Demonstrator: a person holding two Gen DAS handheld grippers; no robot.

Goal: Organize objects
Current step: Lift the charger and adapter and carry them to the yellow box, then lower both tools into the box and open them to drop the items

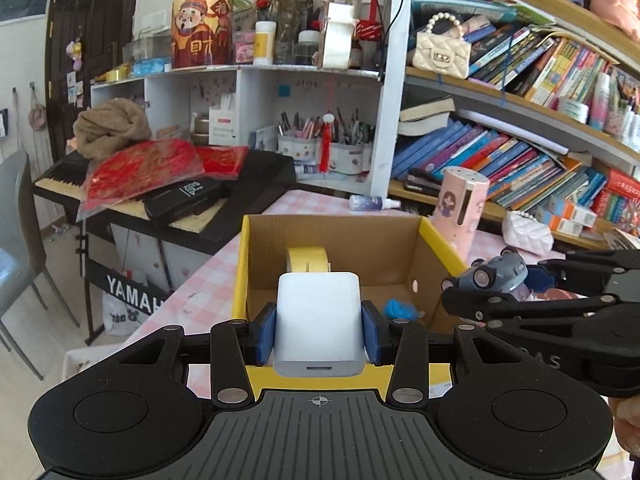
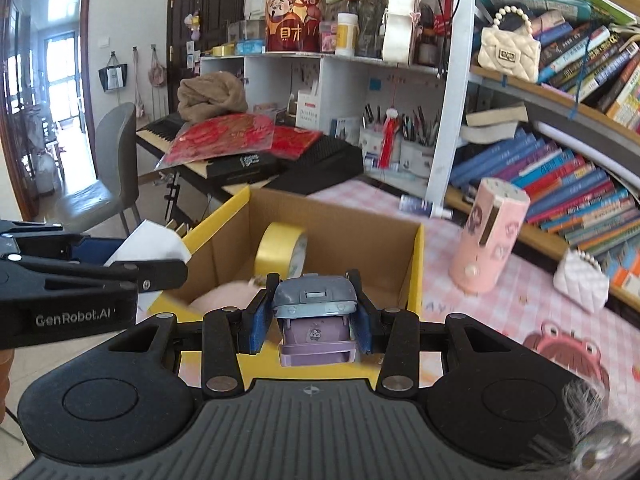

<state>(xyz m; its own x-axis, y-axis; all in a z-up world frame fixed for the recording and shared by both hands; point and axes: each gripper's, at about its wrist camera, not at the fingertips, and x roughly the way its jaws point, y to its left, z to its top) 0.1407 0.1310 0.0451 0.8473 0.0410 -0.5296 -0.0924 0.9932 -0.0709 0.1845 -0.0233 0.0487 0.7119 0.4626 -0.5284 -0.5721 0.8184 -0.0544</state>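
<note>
My left gripper (image 1: 319, 332) is shut on a white charger plug (image 1: 319, 324) and holds it over the near edge of an open yellow-rimmed cardboard box (image 1: 440, 248). My right gripper (image 2: 312, 326) is shut on a small grey and purple toy car (image 2: 315, 316) above the box's near rim (image 2: 418, 264). The right gripper with the toy also shows at the right of the left wrist view (image 1: 494, 276). The left gripper with the charger shows at the left of the right wrist view (image 2: 148, 248). Inside the box lie a yellow tape roll (image 2: 280, 254), a pink soft object (image 2: 230, 294) and a blue fluffy item (image 1: 400, 309).
The box stands on a pink checked tablecloth (image 2: 480, 320). A pink cylinder holder (image 2: 490, 236), a small spray bottle (image 2: 424, 205) and a white quilted pouch (image 2: 582, 276) lie to the right. A cluttered keyboard (image 1: 176, 184) and bookshelves (image 1: 520, 160) are behind. A grey chair (image 2: 104, 168) stands at left.
</note>
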